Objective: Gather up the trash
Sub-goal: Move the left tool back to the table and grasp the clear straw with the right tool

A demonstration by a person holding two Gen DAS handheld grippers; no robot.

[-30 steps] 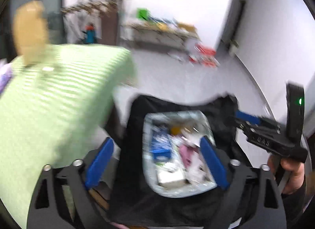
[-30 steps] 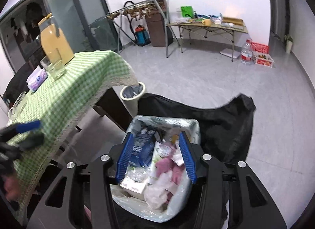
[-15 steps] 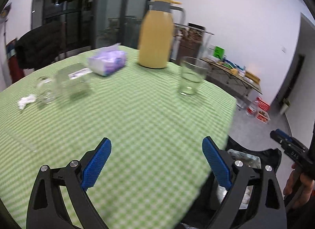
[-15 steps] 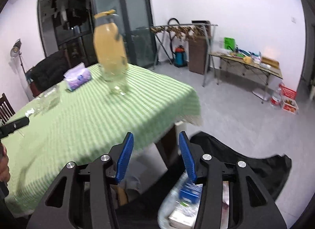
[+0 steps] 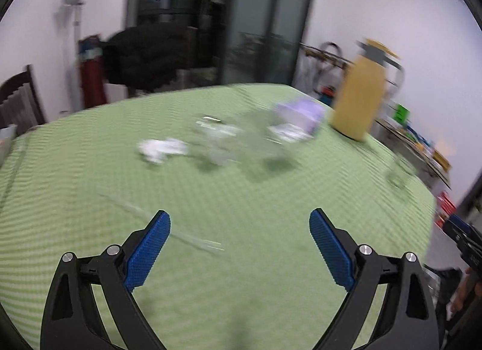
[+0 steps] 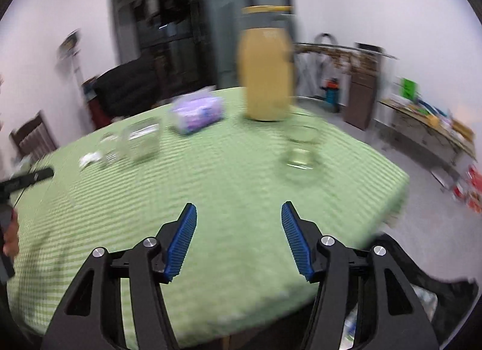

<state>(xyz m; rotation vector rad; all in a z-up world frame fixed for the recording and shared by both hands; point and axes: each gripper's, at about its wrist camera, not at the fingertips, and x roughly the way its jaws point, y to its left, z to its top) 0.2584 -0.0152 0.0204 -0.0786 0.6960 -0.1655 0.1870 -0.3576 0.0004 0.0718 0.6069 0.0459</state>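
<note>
While both my grippers hang over the green-checked surface w/ nothing in them, the risk is mostly about what stands near the trash. My left gripper is spread wide, empty. My right gripper has just been opening its jaws, nothing between them, pads apart.

The trash I can make out is a crumpled white scrap, lying toward the far left part of the surface, well apart from both grippers. Just right of it sit clear glasses, blurred, so I can't tell how many or how close they stand to the scrap. Another glass stands nearer the right edge, w/ the yellow jug behind it and a purple tissue pack at the far side. The trash bag shows below the near right corner.

What could go wrong, imo:
- Views are smeared, so aim at the scrap is poor; I could close on cloth instead and drag the tablecloth, tipping glasses.
- Reaching past the glasses w/ wide jaws could clip one; they look light and clear, easy to misjudge.
- The scrap looks thin and soft; a shallow pinch may slip off it.
- A faint clear streak lies near my left gripper; can't tell what it is, so it may get missed or swept off.
</note>
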